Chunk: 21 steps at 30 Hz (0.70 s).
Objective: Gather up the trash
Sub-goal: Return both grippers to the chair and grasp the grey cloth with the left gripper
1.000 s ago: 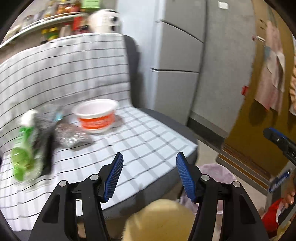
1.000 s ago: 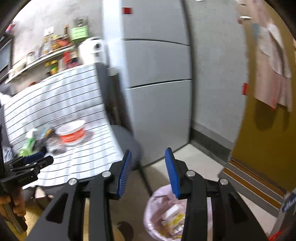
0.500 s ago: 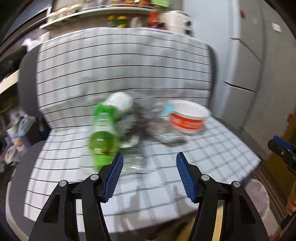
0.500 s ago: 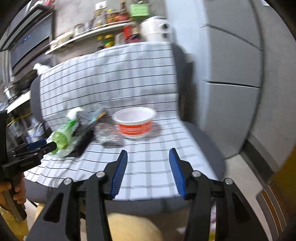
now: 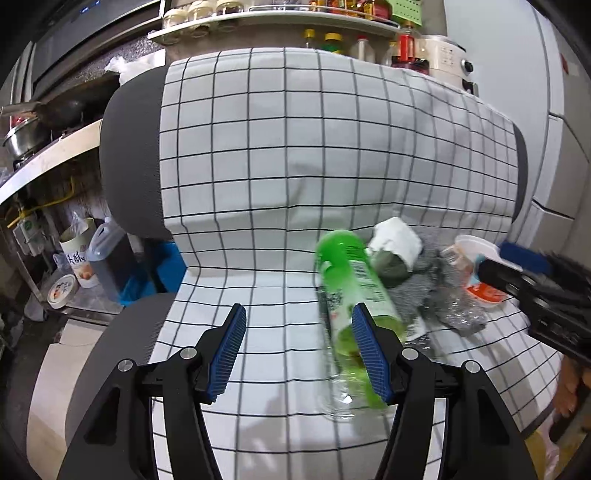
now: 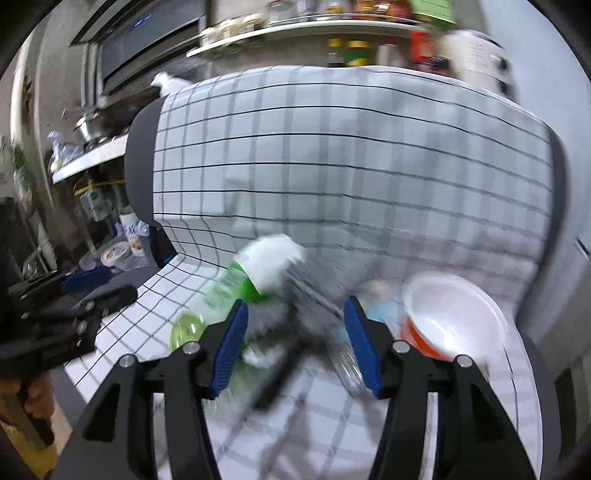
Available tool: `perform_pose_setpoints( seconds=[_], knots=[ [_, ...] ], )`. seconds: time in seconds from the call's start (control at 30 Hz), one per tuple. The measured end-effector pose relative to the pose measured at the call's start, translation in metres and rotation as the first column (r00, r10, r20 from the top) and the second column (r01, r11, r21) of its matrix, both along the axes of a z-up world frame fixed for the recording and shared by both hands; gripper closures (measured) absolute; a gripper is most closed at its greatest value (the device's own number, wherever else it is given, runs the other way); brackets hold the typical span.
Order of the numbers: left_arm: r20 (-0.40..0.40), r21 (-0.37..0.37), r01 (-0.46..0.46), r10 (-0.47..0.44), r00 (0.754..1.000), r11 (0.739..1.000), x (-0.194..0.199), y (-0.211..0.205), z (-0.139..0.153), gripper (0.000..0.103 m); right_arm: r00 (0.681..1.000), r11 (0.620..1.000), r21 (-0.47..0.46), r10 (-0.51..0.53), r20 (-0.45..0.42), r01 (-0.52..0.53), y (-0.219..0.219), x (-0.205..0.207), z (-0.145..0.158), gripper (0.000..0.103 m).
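A pile of trash lies on a sofa covered with a white checked cloth (image 5: 280,177). A green plastic bottle (image 5: 347,288) lies on its side, also in the right wrist view (image 6: 221,299). Beside it are crumpled white paper (image 5: 397,240), a grey crumpled wrapper (image 5: 439,295) and a white and orange bowl (image 6: 450,317), partly hidden in the left view (image 5: 476,269). My left gripper (image 5: 299,350) is open and empty, just left of the bottle. My right gripper (image 6: 295,347) is open and empty over the wrapper, between bottle and bowl.
A kitchen counter with a pot (image 5: 22,140) and containers on the floor (image 5: 77,258) stand left of the sofa. A shelf with bottles (image 5: 332,22) runs behind it. A white fridge (image 5: 565,110) stands at the right. The right gripper's body (image 5: 546,291) reaches in from the right.
Both grippers have swung left and come closer to the sofa. The trash pile now sits close in front of the right gripper and to the right of the left one.
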State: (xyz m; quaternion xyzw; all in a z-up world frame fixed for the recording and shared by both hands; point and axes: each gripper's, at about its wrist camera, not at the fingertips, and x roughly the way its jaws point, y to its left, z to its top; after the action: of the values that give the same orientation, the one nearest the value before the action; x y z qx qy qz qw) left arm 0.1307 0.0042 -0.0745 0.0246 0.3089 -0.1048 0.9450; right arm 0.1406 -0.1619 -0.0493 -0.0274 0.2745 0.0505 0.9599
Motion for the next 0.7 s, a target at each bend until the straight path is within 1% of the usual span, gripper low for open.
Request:
perform_pose_setpoints(
  seconds=[0.1, 0.17, 0.27, 0.3, 0.33, 0.37, 0.4, 0.43, 0.47, 0.5, 0.53, 0.6, 0.63, 0.7],
  knots=[
    [-0.012, -0.015, -0.006, 0.006, 1.000, 1.000, 0.007, 0.008, -0.007, 0.042, 0.999, 0.994, -0.103, 0.022, -0.028, -0.024, 0.023, 0.031, -0.008, 0.041],
    [-0.023, -0.031, -0.013, 0.012, 1.000, 0.999, 0.011, 0.012, -0.011, 0.042, 0.999, 0.981, -0.192, 0.005, -0.042, -0.013, 0.038, 0.051, -0.018, 0.041],
    [-0.043, -0.057, -0.021, 0.018, 0.999, 0.998, 0.015, 0.019, -0.018, 0.042, 0.999, 0.964, -0.267, -0.019, -0.047, 0.005, 0.049, 0.070, -0.027, 0.041],
    [-0.049, -0.064, -0.023, 0.020, 0.999, 0.998, 0.015, 0.021, -0.020, 0.042, 0.999, 0.962, -0.273, -0.023, -0.046, 0.010, 0.048, 0.071, -0.028, 0.044],
    [-0.052, -0.069, -0.023, 0.019, 0.998, 0.997, 0.016, 0.023, -0.021, 0.042, 0.999, 0.963, -0.269, -0.022, -0.042, 0.010, 0.048, 0.073, -0.027, 0.060],
    [-0.057, -0.073, -0.023, 0.019, 0.998, 0.997, 0.015, 0.023, -0.022, 0.042, 0.999, 0.964, -0.266, -0.026, -0.035, 0.016, 0.047, 0.073, -0.024, 0.072],
    [-0.059, -0.073, -0.024, 0.020, 0.998, 0.997, 0.015, 0.024, -0.023, 0.042, 0.999, 0.968, -0.251, -0.029, -0.028, 0.021, 0.046, 0.072, -0.020, 0.090],
    [-0.059, -0.073, -0.024, 0.020, 0.998, 0.997, 0.013, 0.024, -0.023, 0.042, 1.000, 0.981, -0.194, -0.018, -0.013, 0.015, 0.040, 0.065, -0.013, 0.096],
    [-0.055, -0.074, -0.022, 0.018, 0.998, 0.997, 0.010, 0.024, -0.022, 0.042, 1.000, 0.990, -0.140, -0.010, 0.006, 0.010, 0.034, 0.055, -0.004, 0.100],
    [-0.051, -0.076, -0.018, 0.014, 0.999, 0.997, 0.007, 0.024, -0.021, 0.042, 1.000, 0.993, -0.115, -0.009, 0.014, 0.010, 0.029, 0.048, 0.000, 0.101],
    [-0.048, -0.078, -0.013, 0.009, 0.999, 0.997, 0.004, 0.023, -0.020, 0.042, 1.000, 0.998, -0.056, 0.000, 0.029, 0.001, 0.019, 0.033, 0.009, 0.101],
    [-0.042, -0.085, 0.008, -0.012, 0.999, 0.996, -0.001, 0.018, -0.016, 0.042, 0.999, 1.000, 0.025, 0.015, 0.042, -0.017, 0.004, 0.010, 0.022, 0.101],
    [-0.039, -0.087, 0.019, -0.022, 0.999, 0.996, -0.003, 0.015, -0.015, 0.042, 0.998, 0.999, 0.051, 0.013, 0.058, -0.016, -0.005, -0.006, 0.030, 0.101],
    [-0.030, -0.084, 0.046, -0.049, 0.998, 0.995, -0.008, 0.005, -0.011, 0.042, 0.996, 0.998, 0.061, -0.006, 0.088, 0.001, -0.015, -0.028, 0.040, 0.101]
  ],
)
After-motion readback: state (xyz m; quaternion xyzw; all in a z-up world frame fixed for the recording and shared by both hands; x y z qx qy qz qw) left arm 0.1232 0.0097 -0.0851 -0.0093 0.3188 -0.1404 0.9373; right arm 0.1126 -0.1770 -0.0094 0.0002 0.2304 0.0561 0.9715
